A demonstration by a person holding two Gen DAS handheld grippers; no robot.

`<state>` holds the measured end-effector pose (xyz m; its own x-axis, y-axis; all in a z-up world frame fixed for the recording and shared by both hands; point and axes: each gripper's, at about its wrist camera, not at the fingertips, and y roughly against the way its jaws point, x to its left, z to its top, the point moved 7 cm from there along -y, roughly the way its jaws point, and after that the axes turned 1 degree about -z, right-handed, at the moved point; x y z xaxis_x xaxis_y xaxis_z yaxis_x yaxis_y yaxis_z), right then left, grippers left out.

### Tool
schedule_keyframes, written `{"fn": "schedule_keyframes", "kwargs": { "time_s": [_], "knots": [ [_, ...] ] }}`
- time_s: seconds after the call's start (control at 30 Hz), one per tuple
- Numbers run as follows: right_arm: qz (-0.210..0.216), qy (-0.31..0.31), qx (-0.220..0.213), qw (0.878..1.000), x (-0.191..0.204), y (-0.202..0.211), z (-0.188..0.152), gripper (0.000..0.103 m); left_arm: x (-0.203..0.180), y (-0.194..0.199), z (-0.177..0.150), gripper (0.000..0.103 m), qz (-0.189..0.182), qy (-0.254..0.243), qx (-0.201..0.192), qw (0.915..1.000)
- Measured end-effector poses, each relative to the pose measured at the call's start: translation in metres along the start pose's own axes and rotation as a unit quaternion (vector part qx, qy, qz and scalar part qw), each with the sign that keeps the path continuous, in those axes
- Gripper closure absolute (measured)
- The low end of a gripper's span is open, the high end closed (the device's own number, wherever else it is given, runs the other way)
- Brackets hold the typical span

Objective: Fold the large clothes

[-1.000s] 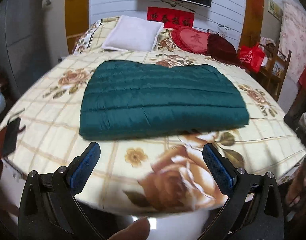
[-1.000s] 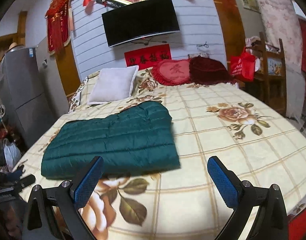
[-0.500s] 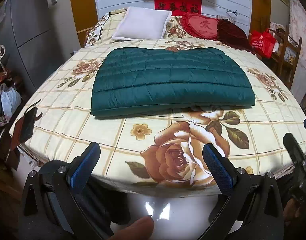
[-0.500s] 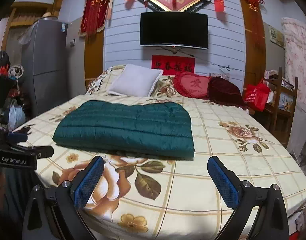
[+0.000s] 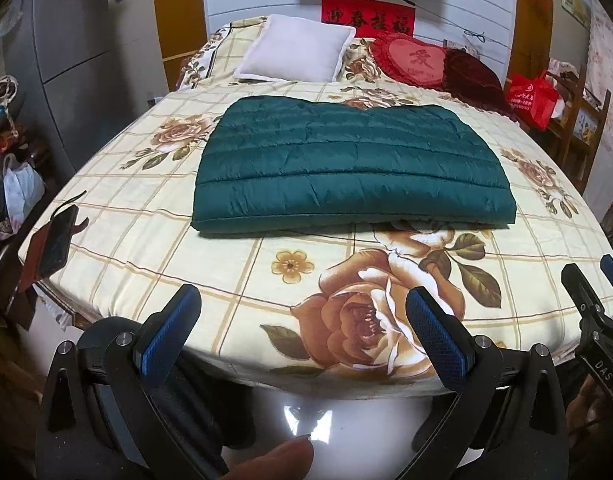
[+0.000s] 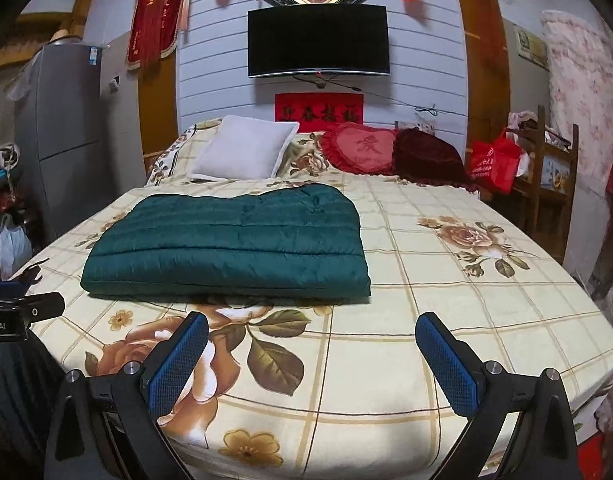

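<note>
Risk: slippery quilted fill likely to spring the fold open if nudged | left gripper (image 5: 302,330): spread wide, empty, off near bed edge | green quilted garment (image 5: 346,164): folded flat, mid-bed (image 5: 146,240), slightly left, well apart from both tools | right gripper (image 6: 312,354): spread wide, empty, touching nothing

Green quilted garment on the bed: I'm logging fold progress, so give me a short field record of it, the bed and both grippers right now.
garment: green quilted garment, folded into a flat rectangle
location: on the floral bedspread, left of the bed's middle in the right wrist view
pillows: white pillow, red heart cushion and dark red cushion at the headboard
left gripper: open, empty, at the bed's foot, off the garment
right gripper: open, empty, over the bed's near edge, off the garment
</note>
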<state>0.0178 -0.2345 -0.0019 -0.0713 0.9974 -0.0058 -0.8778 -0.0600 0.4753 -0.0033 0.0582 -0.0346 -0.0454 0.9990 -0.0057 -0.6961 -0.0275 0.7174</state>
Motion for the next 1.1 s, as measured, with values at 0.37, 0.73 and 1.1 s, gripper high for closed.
{"fn": "schedule_keyframes", "kwargs": {
  "time_s": [0.37, 0.73, 1.1],
  "knots": [
    [-0.001, 0.003, 0.004, 1.0, 0.0048, -0.0028, 0.0009, 0.0, 0.0032, 0.0022, 0.0003, 0.0, -0.002, 0.003, -0.001, 1.0],
    [0.0, 0.004, 0.004, 1.0, 0.005, -0.003, 0.0012, 0.0, 0.0019, -0.0013, -0.003, 0.0, -0.008, 0.008, 0.005, 0.9999],
    [-0.002, 0.005, 0.004, 1.0, 0.0074, -0.0037, 0.0021, 0.0, -0.0012, -0.0004, -0.005, 0.0, -0.014, 0.003, -0.001, 0.9999]
  ]
}}
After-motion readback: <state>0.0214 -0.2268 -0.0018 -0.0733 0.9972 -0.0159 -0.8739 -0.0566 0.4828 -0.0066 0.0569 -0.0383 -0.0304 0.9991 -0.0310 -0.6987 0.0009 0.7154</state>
